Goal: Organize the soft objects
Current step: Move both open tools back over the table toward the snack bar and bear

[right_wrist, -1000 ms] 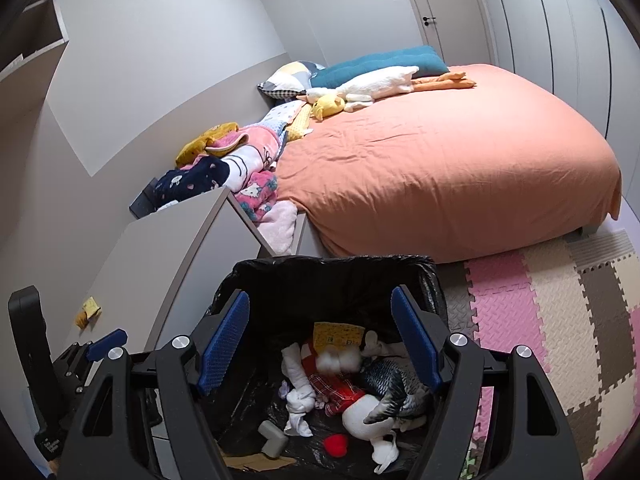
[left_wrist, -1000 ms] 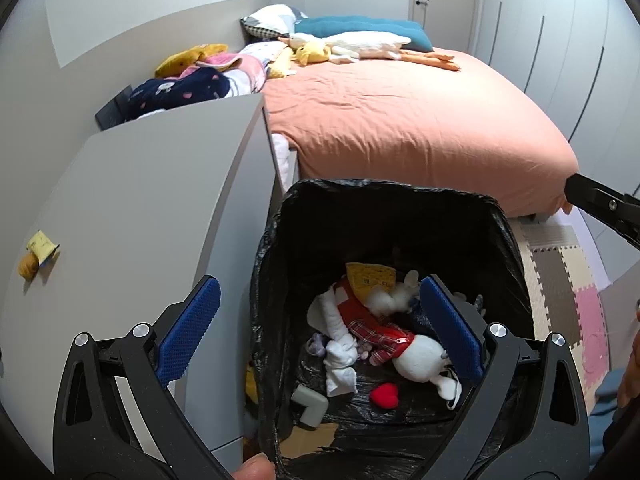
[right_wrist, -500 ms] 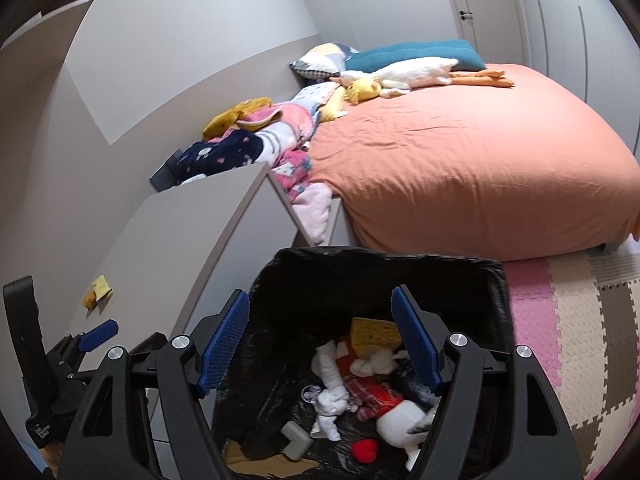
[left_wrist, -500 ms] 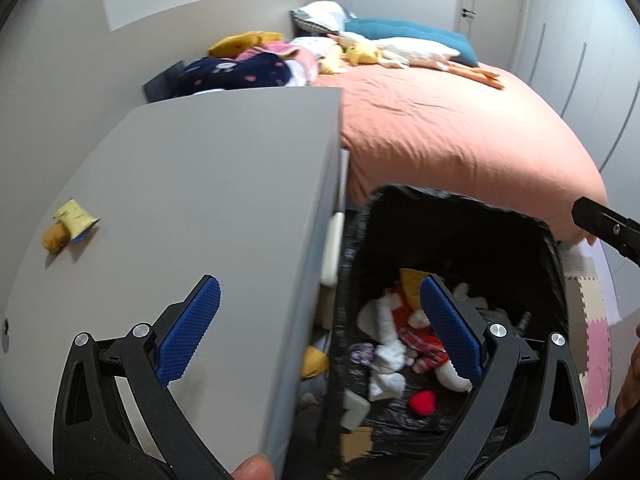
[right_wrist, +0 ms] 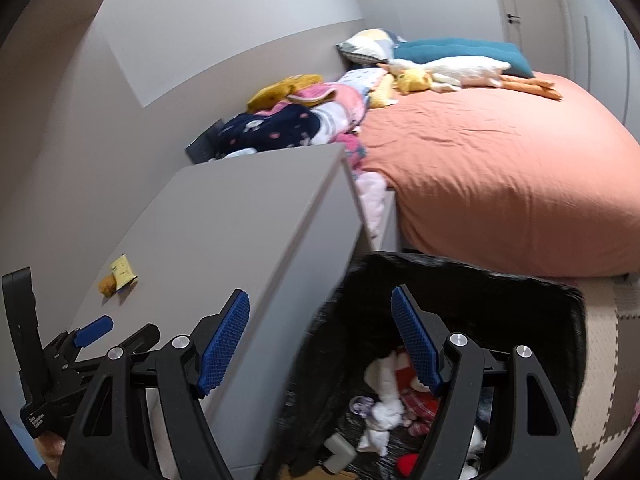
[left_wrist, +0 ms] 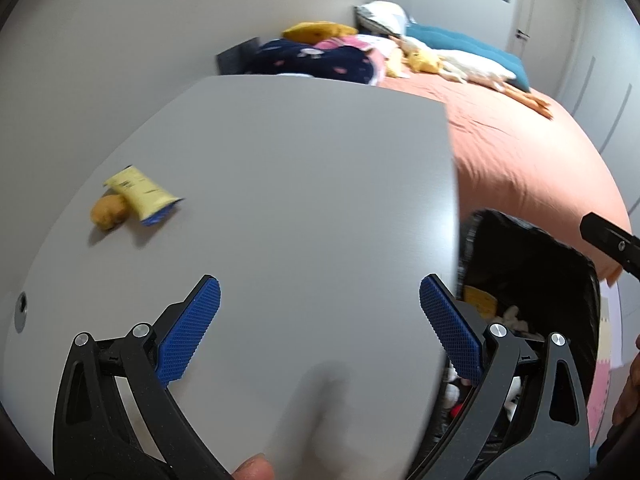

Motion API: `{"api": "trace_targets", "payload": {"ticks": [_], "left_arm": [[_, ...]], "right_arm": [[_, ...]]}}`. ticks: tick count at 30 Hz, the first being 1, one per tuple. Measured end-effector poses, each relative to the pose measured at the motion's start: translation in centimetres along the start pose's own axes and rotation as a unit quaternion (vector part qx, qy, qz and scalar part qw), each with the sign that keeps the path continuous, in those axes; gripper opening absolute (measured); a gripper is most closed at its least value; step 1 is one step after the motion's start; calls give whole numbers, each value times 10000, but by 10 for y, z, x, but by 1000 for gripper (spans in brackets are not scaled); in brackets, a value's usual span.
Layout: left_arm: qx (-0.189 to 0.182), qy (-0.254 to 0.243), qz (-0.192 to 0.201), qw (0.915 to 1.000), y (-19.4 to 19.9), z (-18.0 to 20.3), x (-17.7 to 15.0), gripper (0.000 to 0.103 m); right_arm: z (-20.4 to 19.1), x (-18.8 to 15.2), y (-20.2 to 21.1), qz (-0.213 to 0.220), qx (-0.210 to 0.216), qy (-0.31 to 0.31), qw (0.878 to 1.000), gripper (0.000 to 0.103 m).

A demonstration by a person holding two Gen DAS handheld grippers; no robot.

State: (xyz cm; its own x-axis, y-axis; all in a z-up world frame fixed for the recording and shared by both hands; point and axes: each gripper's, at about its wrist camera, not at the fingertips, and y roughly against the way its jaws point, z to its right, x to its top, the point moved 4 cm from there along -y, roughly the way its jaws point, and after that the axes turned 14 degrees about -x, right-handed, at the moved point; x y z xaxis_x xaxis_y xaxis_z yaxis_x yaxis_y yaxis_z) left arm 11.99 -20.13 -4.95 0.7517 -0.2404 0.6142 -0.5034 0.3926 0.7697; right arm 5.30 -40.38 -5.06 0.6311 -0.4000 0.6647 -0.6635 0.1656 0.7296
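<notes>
A small yellow and brown soft toy [left_wrist: 132,202] lies on the grey cabinet top [left_wrist: 300,208], far left; it also shows in the right wrist view [right_wrist: 118,278]. My left gripper [left_wrist: 320,320] hovers open over that cabinet top, nothing between its blue pads. My right gripper [right_wrist: 320,336] is open above the black-lined bin [right_wrist: 460,308], which holds several soft toys [right_wrist: 400,396] and scraps. The left gripper [right_wrist: 94,330] appears at the lower left of the right wrist view. The bin [left_wrist: 532,264] sits right of the cabinet.
An orange-covered bed [right_wrist: 500,172] lies behind, with a white goose plush [right_wrist: 460,70], a yellow plush [right_wrist: 414,80], a teal pillow [right_wrist: 460,48] and a heap of clothes [right_wrist: 296,116]. Foam floor tiles [right_wrist: 600,320] lie at right. A person's fingertip [left_wrist: 250,468] shows at the bottom edge.
My left gripper has swung left from above the bin to above the cabinet top, bringing the small toy closer. The right gripper shifted slightly left and stays over the bin. Both stayed open.
</notes>
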Motion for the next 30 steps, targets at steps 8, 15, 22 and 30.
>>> {"api": "trace_targets", "payload": {"ticks": [8, 15, 22, 30], "left_arm": [[247, 365, 30, 9990, 9, -60, 1, 97], [408, 660, 50, 9970, 14, -103, 2, 97], [545, 858, 35, 9948, 14, -137, 5, 97], [701, 975, 84, 9927, 10, -168, 14, 97]], "right_arm": [[-63, 3, -23, -182, 221, 364, 9989, 74], [-105, 3, -38, -284, 368, 620, 9970, 74], [-137, 6, -53, -355, 492, 774, 9952, 74], [-172, 12, -67, -396, 704, 935, 9923, 74]]}}
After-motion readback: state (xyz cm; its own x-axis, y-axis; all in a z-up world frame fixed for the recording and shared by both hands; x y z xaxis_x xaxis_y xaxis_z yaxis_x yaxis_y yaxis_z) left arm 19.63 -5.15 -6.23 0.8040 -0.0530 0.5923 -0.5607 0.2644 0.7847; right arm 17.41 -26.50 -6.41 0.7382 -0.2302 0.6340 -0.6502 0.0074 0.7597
